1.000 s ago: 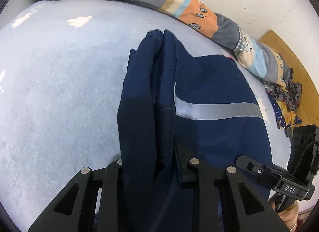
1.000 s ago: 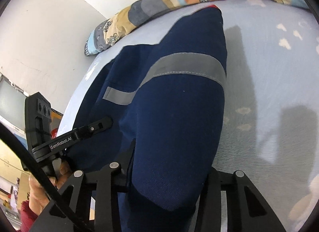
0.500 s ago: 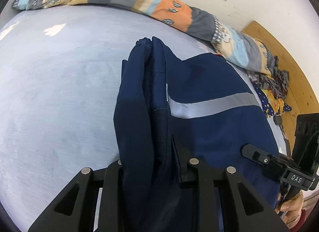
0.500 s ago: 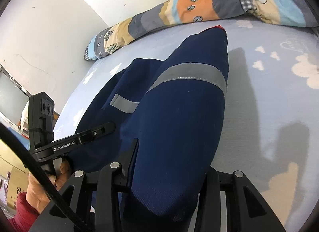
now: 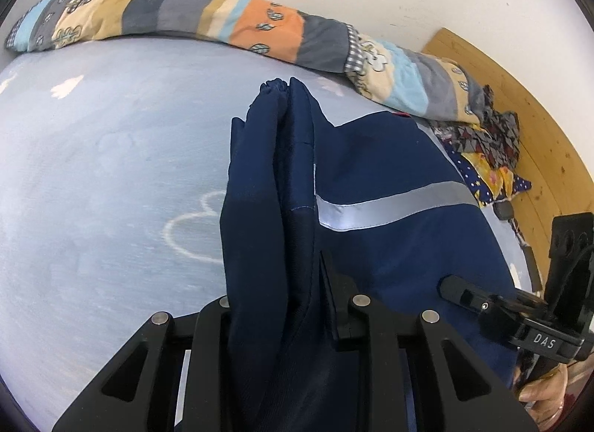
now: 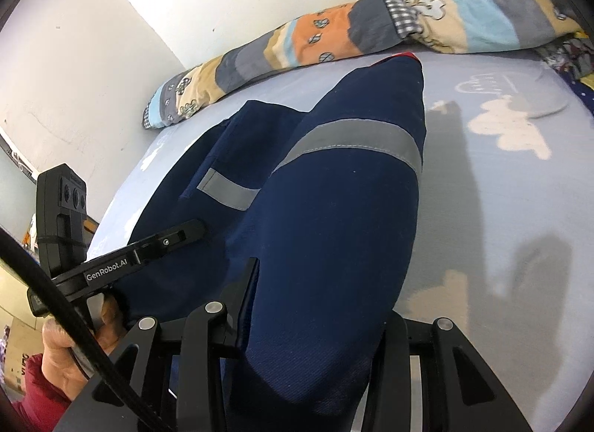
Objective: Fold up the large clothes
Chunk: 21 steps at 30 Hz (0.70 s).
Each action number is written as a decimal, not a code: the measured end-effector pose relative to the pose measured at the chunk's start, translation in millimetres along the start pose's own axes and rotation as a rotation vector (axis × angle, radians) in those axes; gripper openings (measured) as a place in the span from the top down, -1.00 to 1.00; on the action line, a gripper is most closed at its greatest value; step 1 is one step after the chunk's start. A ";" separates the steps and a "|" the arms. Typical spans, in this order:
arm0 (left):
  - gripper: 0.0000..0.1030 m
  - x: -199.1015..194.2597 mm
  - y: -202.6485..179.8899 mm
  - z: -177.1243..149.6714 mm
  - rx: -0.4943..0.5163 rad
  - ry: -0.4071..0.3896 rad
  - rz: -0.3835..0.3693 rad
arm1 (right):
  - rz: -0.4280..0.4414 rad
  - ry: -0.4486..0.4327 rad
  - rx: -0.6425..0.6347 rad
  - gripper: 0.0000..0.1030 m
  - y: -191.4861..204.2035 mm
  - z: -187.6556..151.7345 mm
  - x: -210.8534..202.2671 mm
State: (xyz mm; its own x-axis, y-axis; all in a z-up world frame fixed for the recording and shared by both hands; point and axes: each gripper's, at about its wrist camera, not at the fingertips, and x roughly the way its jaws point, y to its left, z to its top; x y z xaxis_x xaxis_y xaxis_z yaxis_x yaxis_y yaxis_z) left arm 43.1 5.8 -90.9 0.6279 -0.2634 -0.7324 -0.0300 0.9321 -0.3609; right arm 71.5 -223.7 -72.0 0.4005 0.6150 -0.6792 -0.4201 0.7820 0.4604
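- Both ends of navy work garment (image 5: 378,179) now lifted further off the bed (image 5: 111,172) vs. a sec ago; more pale-blue sheet w/ cloud print showing beneath, patchwork quilt (image 5: 237,23) sitting lower in both views.
- Left gripper (image 5: 282,305) clenched on a bunched fold of the cloth, jaws narrow, fabric filling the gap (no slip visible over the last sec).
- Right gripper (image 6: 315,320) clamped on a thicker roll of same garment (image 6: 334,227), wider stance, cloth packed between fingers.
- Garment hanging between the two grippers, far end draped on the bed toward the quilt; grey reflective stripe (image 5: 393,205) running straight across, so panel reads fairly taut.
- Other gripper visible at edge of each view, close alongside (hands working as a pair).
- Probably mid-carry of a fold: held edge being brought over toward far end. Not laid down yet.
- Risk: heavy bunched cloth on left side may land creased unless spread on set-down.
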 end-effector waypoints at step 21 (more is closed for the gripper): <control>0.54 21.9 -22.2 -44.6 -0.017 -0.049 0.114 | -0.086 0.068 -0.016 0.19 -31.7 -34.7 -2.1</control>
State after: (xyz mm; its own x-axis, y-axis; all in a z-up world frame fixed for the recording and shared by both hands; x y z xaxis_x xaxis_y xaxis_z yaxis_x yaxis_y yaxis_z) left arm 22.8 -31.7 -124.7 0.6572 -0.1430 -0.7400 -0.1164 0.9508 -0.2872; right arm 55.7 -253.3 -104.9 0.3797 0.5372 -0.7532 -0.3997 0.8295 0.3902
